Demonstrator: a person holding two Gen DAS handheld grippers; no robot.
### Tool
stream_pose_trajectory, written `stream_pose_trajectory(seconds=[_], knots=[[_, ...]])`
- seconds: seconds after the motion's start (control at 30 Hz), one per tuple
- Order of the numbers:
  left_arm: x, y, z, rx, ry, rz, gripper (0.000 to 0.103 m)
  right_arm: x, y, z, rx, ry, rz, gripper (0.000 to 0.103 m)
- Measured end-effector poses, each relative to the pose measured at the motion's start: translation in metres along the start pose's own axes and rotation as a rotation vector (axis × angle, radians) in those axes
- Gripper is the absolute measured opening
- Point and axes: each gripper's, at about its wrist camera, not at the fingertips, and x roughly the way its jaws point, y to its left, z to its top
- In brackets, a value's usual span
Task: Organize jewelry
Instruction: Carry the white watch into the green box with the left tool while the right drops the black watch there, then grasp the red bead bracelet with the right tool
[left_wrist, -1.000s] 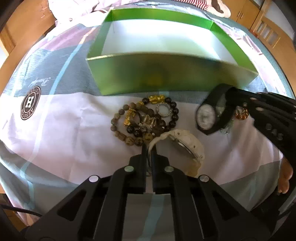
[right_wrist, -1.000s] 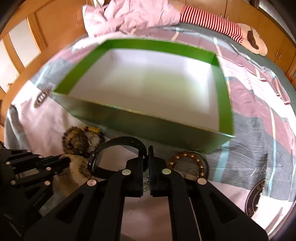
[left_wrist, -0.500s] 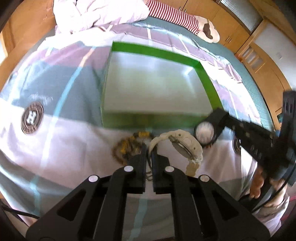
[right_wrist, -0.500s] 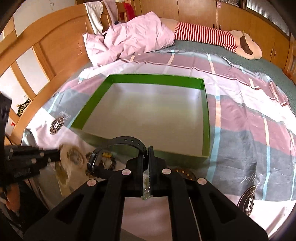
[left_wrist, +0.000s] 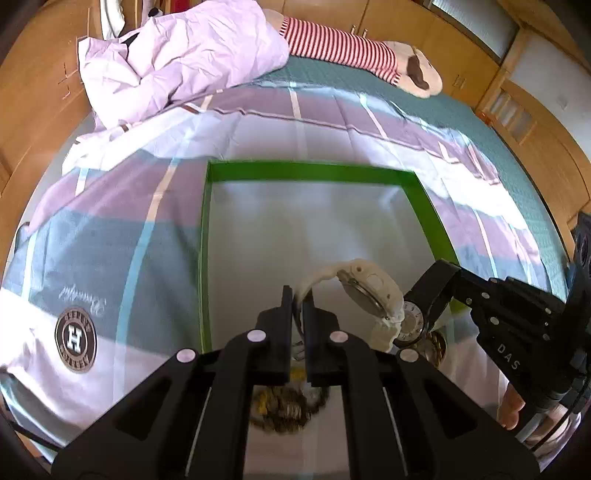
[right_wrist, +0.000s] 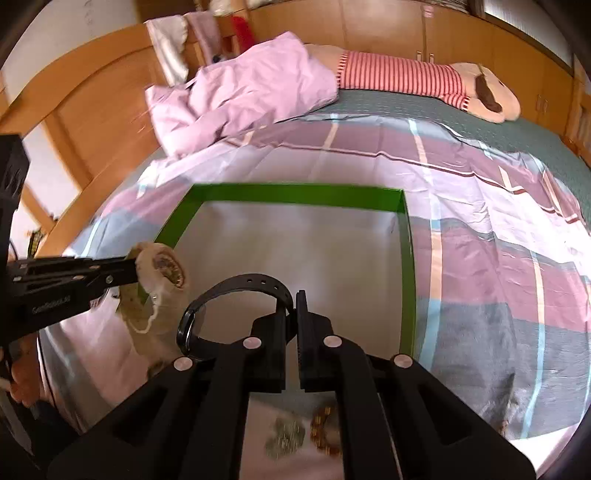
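Cream watch (left_wrist: 373, 295): rubbery, chunky strap, round face half turned away so the dial can't be read. It hangs in the air over the near edge of the green box, strap pinched in the left gripper (left_wrist: 297, 295), whose jaws are squeezed together on it.
Black watch (right_wrist: 236, 291): matte strap with a row of punched holes, looped up over the box's near side. The right gripper (right_wrist: 291, 306) is clamped tight on the strap. From the right wrist view the case shows edge-on only; the left wrist view catches a pale dial, numbers too small to read.
Green box (left_wrist: 314, 171): shallow square tray, glossy green walls, plain white floor. Its near wall is mostly hidden behind both grippers.
Bead bracelets (left_wrist: 284, 410): brown and gold blur on the sheet under the left gripper, half covered by the jaws, so no count possible.
More jewelry (right_wrist: 325, 432): another beaded ring and a silvery smudge beside it, blurred.
Writing: "DAS" on the right gripper's side; the left one's lettering is too soft to read.
Bedsheet (left_wrist: 110, 236): smooth cotton in lilac, grey and white blocks, with a round badge (left_wrist: 75, 339) showing a big "H".
Further back: crumpled lilac duvet (left_wrist: 177, 55), a plush toy in a red-striped shirt (right_wrist: 424, 81), and wooden wardrobes cut off at the edges.
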Motion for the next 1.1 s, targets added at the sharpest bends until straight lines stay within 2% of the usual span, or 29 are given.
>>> stream_pose_trajectory(seconds=[0.1,0.17,0.23,0.27,0.33,0.43,0.57,0.7,0.83,0.9,1.0,1.1], knots=[[0.013,0.006,0.009,-0.020,-0.010,0.022,0.007,0.017,-0.005,0.007,0.016,0.004,-0.020,0.006],[0.021,0.008,0.010,-0.029,-0.003,0.020,0.012,0.025,-0.006,0.007,0.014,0.017,-0.039,0.017],[0.025,0.009,0.009,-0.026,0.003,0.024,0.024,0.026,-0.009,0.005,0.029,0.038,-0.030,0.041],[0.024,0.009,0.008,-0.025,-0.001,0.037,0.025,0.022,-0.009,0.005,0.037,0.035,-0.025,0.043],[0.016,0.007,0.003,-0.007,-0.015,0.048,0.028,0.007,-0.007,0.004,0.028,0.023,-0.018,0.044],[0.001,0.002,-0.010,0.029,-0.006,0.022,0.029,-0.022,-0.009,-0.007,0.018,0.015,-0.009,0.044],[-0.004,-0.002,-0.041,0.064,0.072,0.011,0.029,-0.036,-0.018,-0.028,0.036,0.070,0.008,0.044],[0.010,0.003,-0.069,0.056,0.168,0.026,0.029,-0.022,-0.028,-0.057,0.056,0.189,-0.037,0.044],[0.036,0.010,-0.081,0.023,0.259,0.063,0.033,0.003,-0.046,-0.078,0.127,0.307,-0.064,0.044],[0.050,0.016,-0.085,0.001,0.298,0.086,0.034,0.007,-0.051,-0.083,0.146,0.325,-0.084,0.044],[0.055,0.022,-0.083,-0.027,0.297,0.091,0.036,0.005,-0.047,-0.083,0.139,0.323,-0.079,0.044],[0.059,0.029,-0.083,-0.047,0.304,0.111,0.046,0.007,-0.040,-0.082,0.118,0.324,-0.073,0.050]])
